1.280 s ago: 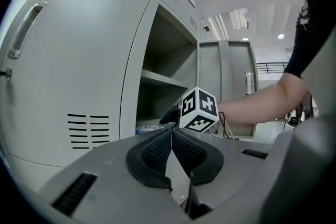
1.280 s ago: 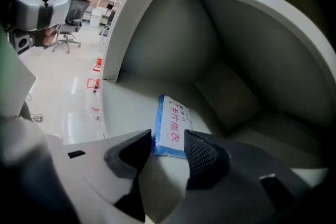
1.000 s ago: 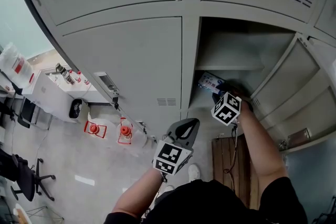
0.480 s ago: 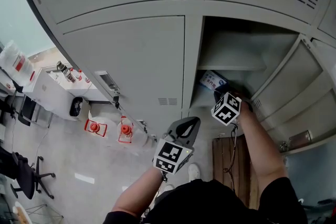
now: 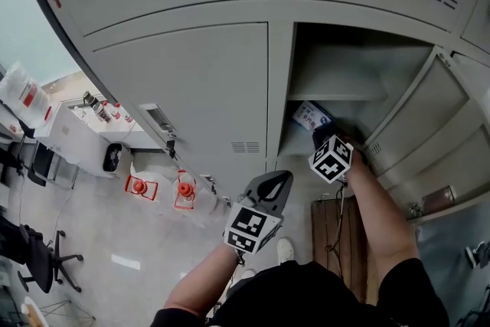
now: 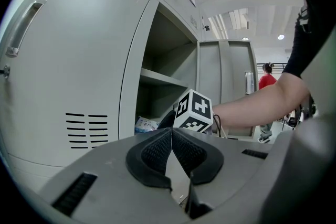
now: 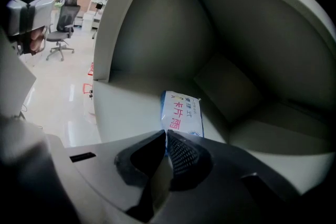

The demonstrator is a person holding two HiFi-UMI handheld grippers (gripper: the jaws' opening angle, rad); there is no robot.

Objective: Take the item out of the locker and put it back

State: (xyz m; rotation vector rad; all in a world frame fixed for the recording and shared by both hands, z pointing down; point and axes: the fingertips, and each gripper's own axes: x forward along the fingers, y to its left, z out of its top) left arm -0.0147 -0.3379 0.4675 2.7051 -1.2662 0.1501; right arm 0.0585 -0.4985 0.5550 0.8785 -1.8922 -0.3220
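The open locker compartment (image 5: 398,99) has a grey metal floor (image 7: 126,105), and on it a flat blue-and-white packet (image 7: 181,114) with red print lies lengthwise, front to back. The packet sits apart from the floor's left edge and short of the back corner. Above the floor, a shelf (image 5: 337,94) spans the compartment.

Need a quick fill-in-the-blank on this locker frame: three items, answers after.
1. The packet lies ___ the shelf.
2. The gripper reaching into the open locker is the ___ one.
3. The left gripper, outside the locker, has its jaws ___ and empty.
Answers: below; right; shut.
The right gripper has just been closing its jaws; they pinch the packet's near edge.
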